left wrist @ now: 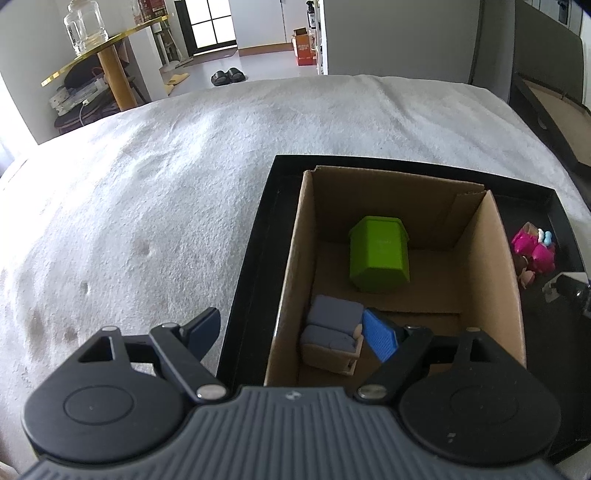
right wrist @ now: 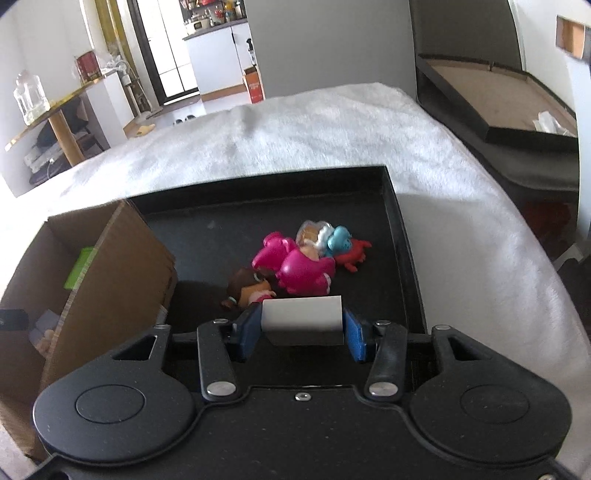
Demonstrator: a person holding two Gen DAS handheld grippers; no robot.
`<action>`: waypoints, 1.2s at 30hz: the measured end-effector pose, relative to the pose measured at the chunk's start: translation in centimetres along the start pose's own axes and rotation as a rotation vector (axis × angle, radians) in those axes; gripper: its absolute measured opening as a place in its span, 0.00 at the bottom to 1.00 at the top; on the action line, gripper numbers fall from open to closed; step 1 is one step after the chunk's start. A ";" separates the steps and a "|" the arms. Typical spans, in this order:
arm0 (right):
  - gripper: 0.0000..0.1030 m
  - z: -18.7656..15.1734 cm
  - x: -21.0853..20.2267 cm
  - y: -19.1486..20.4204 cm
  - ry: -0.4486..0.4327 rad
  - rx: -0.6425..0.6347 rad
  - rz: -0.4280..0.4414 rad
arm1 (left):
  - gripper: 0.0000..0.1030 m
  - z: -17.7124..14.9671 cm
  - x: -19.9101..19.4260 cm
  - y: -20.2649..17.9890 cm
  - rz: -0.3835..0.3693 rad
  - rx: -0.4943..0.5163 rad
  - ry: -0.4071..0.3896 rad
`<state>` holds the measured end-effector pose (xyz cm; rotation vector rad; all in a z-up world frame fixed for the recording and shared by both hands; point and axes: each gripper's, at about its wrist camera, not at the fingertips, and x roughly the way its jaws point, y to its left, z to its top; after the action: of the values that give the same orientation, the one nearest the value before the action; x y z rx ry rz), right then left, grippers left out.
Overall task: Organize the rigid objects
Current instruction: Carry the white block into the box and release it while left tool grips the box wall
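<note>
A cardboard box (left wrist: 295, 258) stands in a black tray (left wrist: 255, 236) on a white bed. Inside it lie a green toy bin (left wrist: 380, 254) and a small grey toy sofa (left wrist: 332, 338). My left gripper (left wrist: 291, 332) is open and empty, with its right finger inside the box beside the sofa and its left finger outside the tray. My right gripper (right wrist: 301, 328) is shut on a white block (right wrist: 303, 319) above the tray floor (right wrist: 207, 229). Just ahead of it lies a pile of toy figures (right wrist: 295, 262), pink, blue, red and brown. The box (right wrist: 110, 266) is to its left.
The white fuzzy bedcover (left wrist: 147, 203) spreads left of and beyond the tray. A black frame with a brown panel (right wrist: 487, 96) sits at the bed's right. A side table with a glass jar (left wrist: 83, 26) stands at the far left.
</note>
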<state>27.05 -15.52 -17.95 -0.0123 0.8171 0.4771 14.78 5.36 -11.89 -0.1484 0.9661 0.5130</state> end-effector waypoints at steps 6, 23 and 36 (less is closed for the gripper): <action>0.45 1.1 -1.5 1.0 -0.028 -0.014 0.008 | 0.80 -0.1 -0.2 0.4 -0.016 -0.014 -0.013; 0.45 3.4 -3.3 5.3 -0.098 -0.060 0.075 | 0.70 -1.1 -0.4 1.1 -0.063 -0.009 -0.055; 0.45 4.3 -4.1 7.9 -0.129 -0.118 0.114 | 0.42 -1.6 -0.1 1.9 -0.109 -0.046 -0.048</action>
<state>24.36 -9.25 -10.73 -0.0434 0.6650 0.6271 12.62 6.48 -12.51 -0.2280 0.8950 0.4372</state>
